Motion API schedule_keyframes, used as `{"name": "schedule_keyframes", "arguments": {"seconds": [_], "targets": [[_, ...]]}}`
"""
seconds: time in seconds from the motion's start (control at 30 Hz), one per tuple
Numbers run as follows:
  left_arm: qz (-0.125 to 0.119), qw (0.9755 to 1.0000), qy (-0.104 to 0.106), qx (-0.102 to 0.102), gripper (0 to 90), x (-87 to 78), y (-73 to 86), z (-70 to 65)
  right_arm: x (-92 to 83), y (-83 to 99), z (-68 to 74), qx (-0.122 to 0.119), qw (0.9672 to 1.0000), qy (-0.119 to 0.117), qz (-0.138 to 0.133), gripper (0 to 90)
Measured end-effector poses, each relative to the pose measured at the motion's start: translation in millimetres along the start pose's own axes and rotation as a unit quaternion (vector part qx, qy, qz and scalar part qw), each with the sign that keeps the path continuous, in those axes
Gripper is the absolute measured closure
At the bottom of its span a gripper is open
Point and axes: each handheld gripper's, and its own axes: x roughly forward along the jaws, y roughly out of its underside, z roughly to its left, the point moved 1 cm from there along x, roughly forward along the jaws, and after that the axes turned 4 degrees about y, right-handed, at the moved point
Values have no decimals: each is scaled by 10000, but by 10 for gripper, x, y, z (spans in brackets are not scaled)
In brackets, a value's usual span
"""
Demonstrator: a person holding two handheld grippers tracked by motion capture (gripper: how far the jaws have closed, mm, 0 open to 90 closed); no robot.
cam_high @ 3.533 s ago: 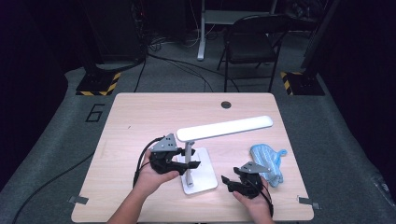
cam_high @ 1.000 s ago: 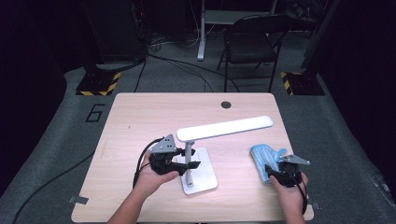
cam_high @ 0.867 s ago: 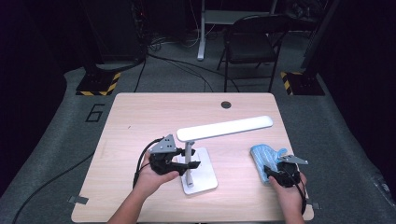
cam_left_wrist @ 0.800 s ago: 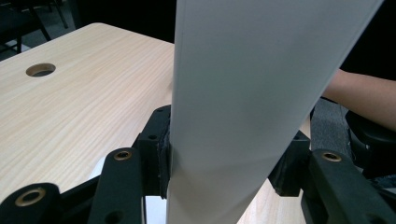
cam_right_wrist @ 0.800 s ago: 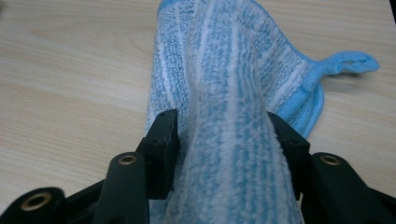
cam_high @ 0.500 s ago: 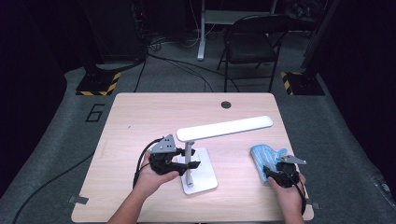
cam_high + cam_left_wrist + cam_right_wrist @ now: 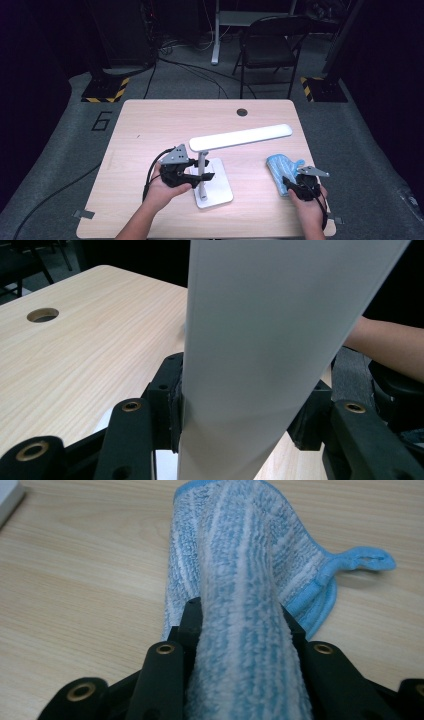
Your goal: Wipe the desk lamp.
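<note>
Since the earlier pictures, the right tool (image 7: 295,184) has gone from beside the lamp base over to the blue cloth (image 7: 281,169), and its jaws have just been closing with the cloth between them. The left tool (image 7: 196,174) has stayed in the same place on the lamp.

Nearest to the person, two hands come in from the six o'clock edge of the table (image 7: 150,125). The right hand (image 7: 307,200) sits at about five o'clock on the table. In the right gripper view, the right tool (image 7: 242,617) pinches a bunched-up fold of the cloth (image 7: 240,555) between its two black jaws, and the pads press on both sides of the fold. The rest of the cloth lies flat on the wood beyond the jaws, with a small loop sticking out at two o'clock.

The left hand (image 7: 162,187) is at about seven o'clock. Its tool is clenched on the thin white post of the lamp (image 7: 212,175), just above the flat square base. In the left gripper view, the white post (image 7: 260,340) stands up between the two jaws, and both pads touch it.

Farther off, the long white lamp head (image 7: 240,137) reaches out toward two o'clock. Past it, near the twelve o'clock edge, is a small round hole (image 7: 242,112) in the table.
</note>
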Motion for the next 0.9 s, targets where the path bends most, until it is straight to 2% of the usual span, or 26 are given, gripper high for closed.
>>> {"name": "schedule_keyframes", "arguments": {"seconds": [0.07,0.2,0.4,0.47,0.5,0.53,0.67,0.73,0.77,0.9], "targets": [[-13,10000,2,0,500,1,2,1,-9,-13,45,12,10000,-88,-30,659],[-58,10000,-8,-2,500,5,7,1,-49,-56,238,-223,9991,-332,-136,659],[-99,9999,-11,-29,498,7,12,1,-52,-103,570,-535,9953,-758,-264,658],[-103,9999,-2,-28,498,7,13,2,-61,-108,616,-596,9946,-824,-223,658],[-104,9999,21,-29,498,8,13,0,-65,-121,708,-614,9932,-944,-295,658],[-76,9999,106,-21,498,11,10,-9,-70,-126,746,-640,9922,-1024,-318,659],[-93,9999,133,-3,498,31,7,-28,-84,-140,876,-698,9877,-1342,-382,659],[-93,9999,145,4,498,34,6,-30,-89,-138,918,-672,9870,-1403,-415,659],[-89,9998,155,18,497,34,6,-29,-91,-145,998,-760,9844,-1519,-452,659],[-118,9997,212,16,497,47,7,-40,-77,-134,1213,-932,9805,-1707,-299,658]]}}
